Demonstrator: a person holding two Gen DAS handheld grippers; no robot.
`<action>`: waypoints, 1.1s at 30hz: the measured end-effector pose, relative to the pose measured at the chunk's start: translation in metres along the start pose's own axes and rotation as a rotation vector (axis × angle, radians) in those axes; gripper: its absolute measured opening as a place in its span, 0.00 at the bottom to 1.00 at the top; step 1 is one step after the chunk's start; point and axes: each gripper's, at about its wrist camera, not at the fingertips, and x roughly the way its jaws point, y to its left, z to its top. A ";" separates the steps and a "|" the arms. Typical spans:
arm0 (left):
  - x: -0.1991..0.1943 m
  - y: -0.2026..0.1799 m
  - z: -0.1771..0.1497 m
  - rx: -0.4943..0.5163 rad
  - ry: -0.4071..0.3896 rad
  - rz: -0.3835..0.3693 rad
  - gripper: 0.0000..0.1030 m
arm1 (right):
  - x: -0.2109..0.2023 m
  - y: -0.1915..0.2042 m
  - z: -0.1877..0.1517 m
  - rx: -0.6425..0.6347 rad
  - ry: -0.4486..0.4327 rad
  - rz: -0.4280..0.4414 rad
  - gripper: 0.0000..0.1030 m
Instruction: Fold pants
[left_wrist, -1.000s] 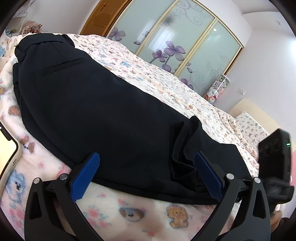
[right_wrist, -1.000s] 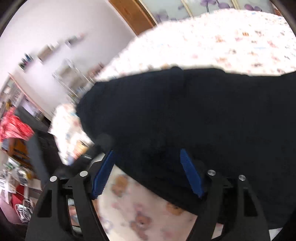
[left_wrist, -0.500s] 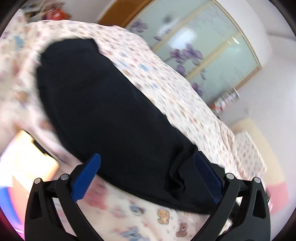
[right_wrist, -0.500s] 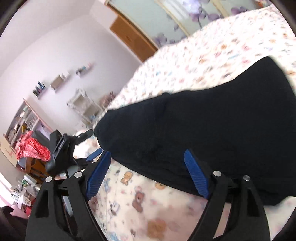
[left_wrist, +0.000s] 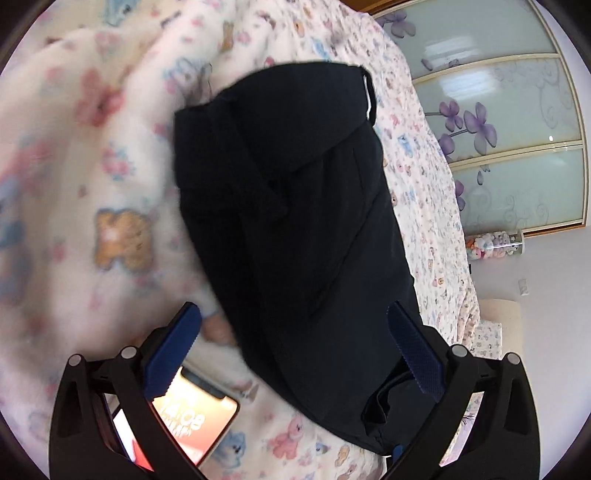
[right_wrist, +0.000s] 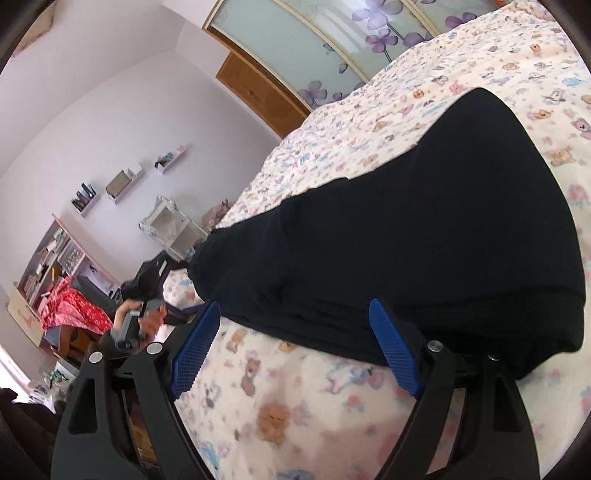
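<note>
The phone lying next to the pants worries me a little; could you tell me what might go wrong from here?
1. The phone lies on the blanket right beside the pants, under the left gripper; its open fingers could knock it.
2. The pants' near edge is bunched in layers, so the open right gripper may catch only some, skewing the fold.

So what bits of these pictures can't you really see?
- Left wrist view: the phone screen is partly covered by the left gripper, so its digits stay unclear.
- Left wrist view: the bear-print blanket is motion-blurred.
- Right wrist view: the black pants run behind the right gripper fingers, hiding their near hem.
- Right wrist view: the shelf items are too small to name.
</note>
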 end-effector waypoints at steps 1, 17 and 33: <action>0.005 -0.003 0.002 0.014 0.004 0.006 0.98 | -0.003 -0.002 -0.002 0.001 -0.001 0.000 0.83; 0.029 -0.030 0.015 0.044 -0.030 -0.050 0.64 | -0.016 -0.019 -0.012 0.031 -0.043 0.059 0.84; 0.008 -0.148 -0.046 0.554 -0.294 0.259 0.15 | -0.022 -0.024 -0.019 0.045 -0.068 0.091 0.84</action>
